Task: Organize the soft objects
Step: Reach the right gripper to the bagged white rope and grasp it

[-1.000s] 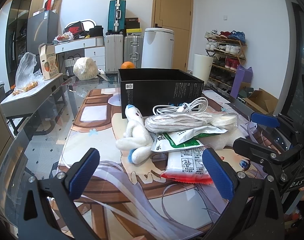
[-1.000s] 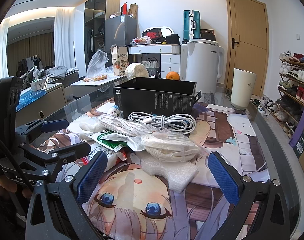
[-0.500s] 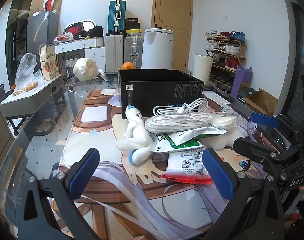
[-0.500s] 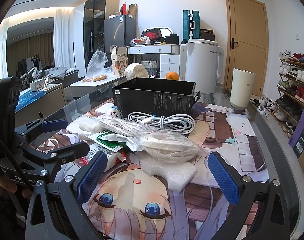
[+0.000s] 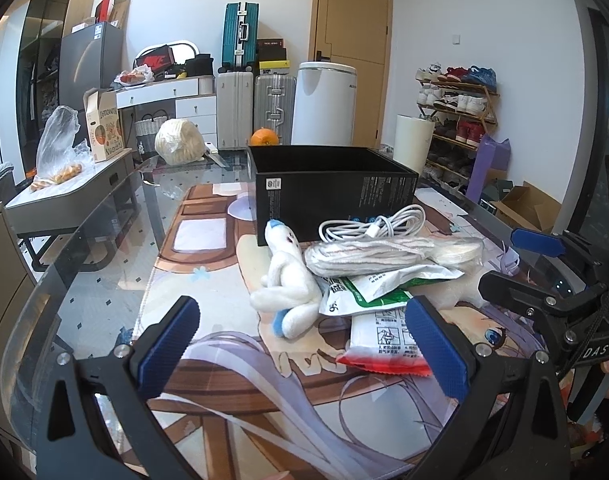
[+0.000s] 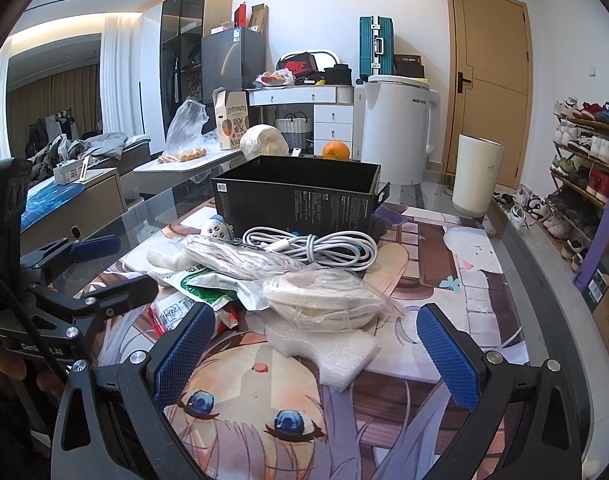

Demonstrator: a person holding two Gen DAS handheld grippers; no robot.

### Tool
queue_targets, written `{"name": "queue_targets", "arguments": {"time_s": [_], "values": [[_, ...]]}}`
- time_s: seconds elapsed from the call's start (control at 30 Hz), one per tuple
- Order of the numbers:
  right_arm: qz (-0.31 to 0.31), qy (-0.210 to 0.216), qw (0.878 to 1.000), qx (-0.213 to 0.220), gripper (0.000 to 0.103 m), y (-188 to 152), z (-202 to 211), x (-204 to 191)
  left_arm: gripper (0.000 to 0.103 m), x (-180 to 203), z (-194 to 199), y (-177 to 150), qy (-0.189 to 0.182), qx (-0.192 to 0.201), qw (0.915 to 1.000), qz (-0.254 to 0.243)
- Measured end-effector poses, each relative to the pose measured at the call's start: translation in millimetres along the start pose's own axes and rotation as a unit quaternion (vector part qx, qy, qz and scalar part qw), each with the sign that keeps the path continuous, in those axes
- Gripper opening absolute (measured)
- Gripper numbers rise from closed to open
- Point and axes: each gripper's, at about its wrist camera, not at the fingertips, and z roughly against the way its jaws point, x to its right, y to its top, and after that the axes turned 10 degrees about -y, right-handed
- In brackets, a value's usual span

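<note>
- My left gripper (image 5: 300,348) is wide open, holding nothing.
- My right gripper (image 6: 316,350) is wide open too.
- A toy (image 5: 286,284) touches the bags (image 5: 368,284) mid-table (image 5: 104,272).

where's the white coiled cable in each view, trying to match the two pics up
Left wrist view: the white coiled cable lies right of centre, atop the pile, just in front of the black box.
Right wrist view: the white coiled cable sits at centre, again in front of the black box.
Shared landmark: the orange behind the box.
</note>
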Motion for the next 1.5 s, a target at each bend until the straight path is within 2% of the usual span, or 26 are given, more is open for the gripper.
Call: {"name": "queue_targets", "arguments": {"time_s": [0.23,0.53,0.77,0.93,1.17,1.5], "values": [[0.004,-0.007,1.000,-0.016,0.102,12.5,-3.0,6.9,0.103,-7.0,4.6,10.5,0.006,0.005,1.0000,0.000],[0.018,0.010,0.997,-0.079,0.102,22.5,-26.9,9.5,0.103,-19.6,-11.2,19.7,0.022,-0.027,0.9994,0.006],[0.013,0.022,0.994,-0.105,0.103,25.9,-46.7,12.0,0.103,-22.5,-22.0,23.5,0.023,-0.039,0.9990,0.001],[-0.010,0.054,0.991,-0.126,0.102,28.8,-63.6,21.7,0.103,-29.2,-28.7,26.2,0.024,-0.046,0.9987,0.004],[-0.009,0.097,0.984,-0.146,0.103,32.9,-84.0,26.4,0.103,-34.9,-32.6,27.4,0.023,-0.050,0.9984,0.009],[0.019,0.155,0.975,-0.160,0.103,37.7,-102.9,30.3,0.103,-32.8,-36.6,27.8,0.023,-0.056,0.9982,-0.001]]}}
